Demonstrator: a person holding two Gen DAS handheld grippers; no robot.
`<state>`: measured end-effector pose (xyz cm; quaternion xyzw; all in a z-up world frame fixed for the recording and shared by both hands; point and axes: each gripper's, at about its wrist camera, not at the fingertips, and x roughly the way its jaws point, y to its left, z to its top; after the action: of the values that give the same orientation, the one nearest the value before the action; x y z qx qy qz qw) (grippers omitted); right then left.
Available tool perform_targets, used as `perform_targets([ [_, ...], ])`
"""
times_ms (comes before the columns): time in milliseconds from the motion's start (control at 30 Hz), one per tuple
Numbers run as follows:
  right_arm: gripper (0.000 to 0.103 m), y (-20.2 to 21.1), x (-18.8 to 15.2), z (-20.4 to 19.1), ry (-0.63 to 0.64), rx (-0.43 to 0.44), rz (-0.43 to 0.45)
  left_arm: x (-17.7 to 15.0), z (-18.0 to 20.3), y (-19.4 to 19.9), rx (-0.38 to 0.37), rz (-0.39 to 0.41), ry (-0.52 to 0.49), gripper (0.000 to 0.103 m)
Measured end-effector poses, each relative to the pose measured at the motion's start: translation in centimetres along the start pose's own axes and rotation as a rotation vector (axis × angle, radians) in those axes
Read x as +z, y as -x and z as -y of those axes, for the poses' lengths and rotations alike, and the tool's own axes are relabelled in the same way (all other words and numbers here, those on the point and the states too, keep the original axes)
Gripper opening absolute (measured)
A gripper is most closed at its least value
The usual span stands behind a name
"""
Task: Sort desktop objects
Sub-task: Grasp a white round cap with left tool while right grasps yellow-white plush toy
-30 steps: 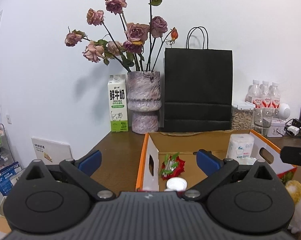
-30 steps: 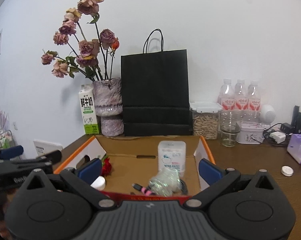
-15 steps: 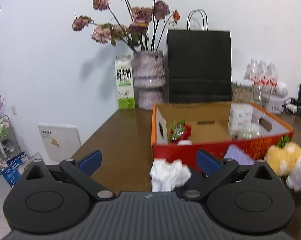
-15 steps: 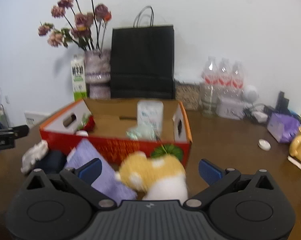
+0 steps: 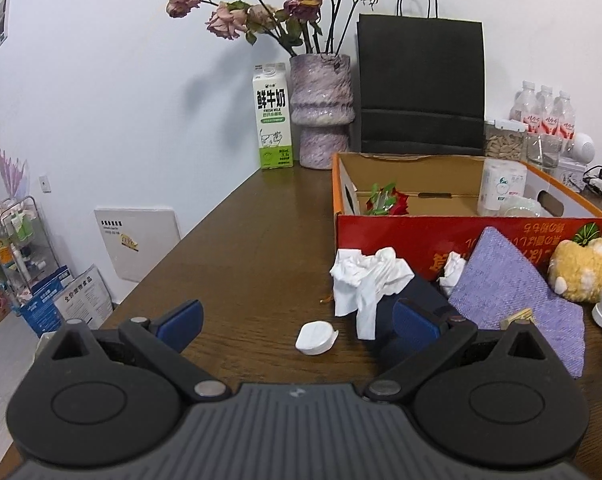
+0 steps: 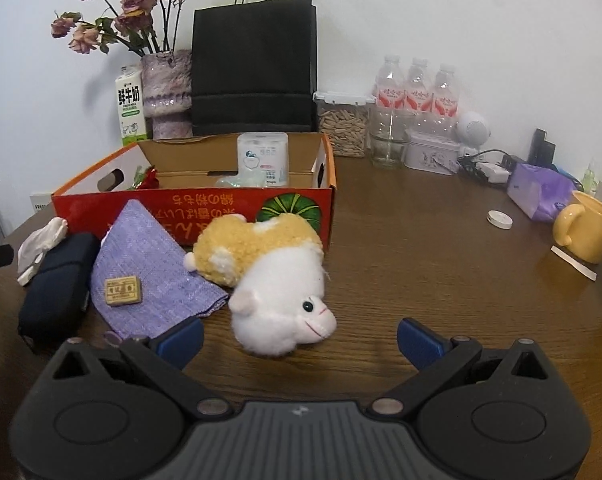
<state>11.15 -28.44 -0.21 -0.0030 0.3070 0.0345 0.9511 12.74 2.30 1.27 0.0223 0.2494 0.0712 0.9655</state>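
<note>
An orange-red cardboard box (image 5: 453, 236) stands on the brown desk and holds a red rose (image 5: 393, 204), a tissue pack (image 5: 501, 192) and clear wrap. In front of it lie crumpled white tissue (image 5: 369, 280), a white cap (image 5: 315, 338), a dark pouch (image 6: 57, 284), a purple cloth (image 6: 153, 272) with a small tan block (image 6: 122, 290) on it, and a yellow-and-white plush toy (image 6: 277, 280). My left gripper (image 5: 297, 324) is open and empty, just short of the cap. My right gripper (image 6: 299, 338) is open and empty, just short of the plush.
At the back stand a milk carton (image 5: 272, 120), a vase of dried roses (image 5: 321, 112), a black paper bag (image 5: 421, 88), a seed jar (image 6: 343, 124) and water bottles (image 6: 417, 92). On the right lie a white lid (image 6: 499, 219), a purple packet (image 6: 541, 192) and a yellow mug (image 6: 585, 226).
Both grippers have pulled back from over the box toward the desk's front edge and dropped lower. The objects in front of the box have come into view. Both stay open.
</note>
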Motion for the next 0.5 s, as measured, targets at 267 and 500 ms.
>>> perform_targets([
  [267,0.103,-1.3,0.4,-0.5,0.005,0.012,-0.014,-0.1,-0.1,-1.3,0.025,-0.043,-0.008,0.103],
  [500,0.103,-2.8,1.2,-0.6,0.006,-0.001,-0.021,-0.4,-0.9,-2.9,0.053,-0.098,-0.011,0.103],
])
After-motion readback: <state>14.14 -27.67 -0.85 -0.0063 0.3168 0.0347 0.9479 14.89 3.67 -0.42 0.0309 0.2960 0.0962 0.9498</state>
